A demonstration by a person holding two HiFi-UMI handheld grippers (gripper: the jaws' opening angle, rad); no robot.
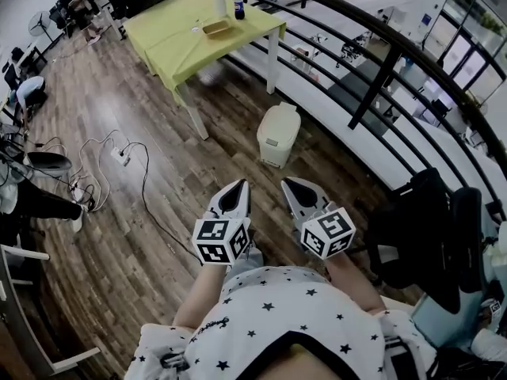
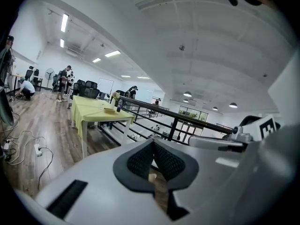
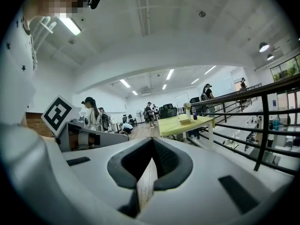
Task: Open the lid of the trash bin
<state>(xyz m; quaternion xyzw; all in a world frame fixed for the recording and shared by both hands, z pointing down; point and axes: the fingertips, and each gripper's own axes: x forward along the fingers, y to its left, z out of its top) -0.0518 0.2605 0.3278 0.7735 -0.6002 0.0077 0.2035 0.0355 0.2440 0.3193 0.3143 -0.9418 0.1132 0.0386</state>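
The cream trash bin (image 1: 279, 135) stands on the wood floor beside the railing, with its lid down. Both grippers are held close to my body, well short of the bin and pointing toward it. My left gripper (image 1: 239, 185) is shut, its dark pads (image 2: 140, 161) meeting at the tips with nothing between them. To its right, my right gripper (image 1: 291, 183) is also shut and empty, and its pads (image 3: 166, 161) touch at the front. Neither gripper view shows the bin clearly; floor shows through the slit behind each pair of jaws.
A table with a yellow-green cloth (image 1: 198, 34) stands beyond the bin and carries a bottle (image 1: 238, 2) and a tray. A black railing (image 1: 380, 70) runs along the right. Cables and a power strip (image 1: 120, 155) lie on the floor at left. A black chair (image 1: 432, 228) is at my right.
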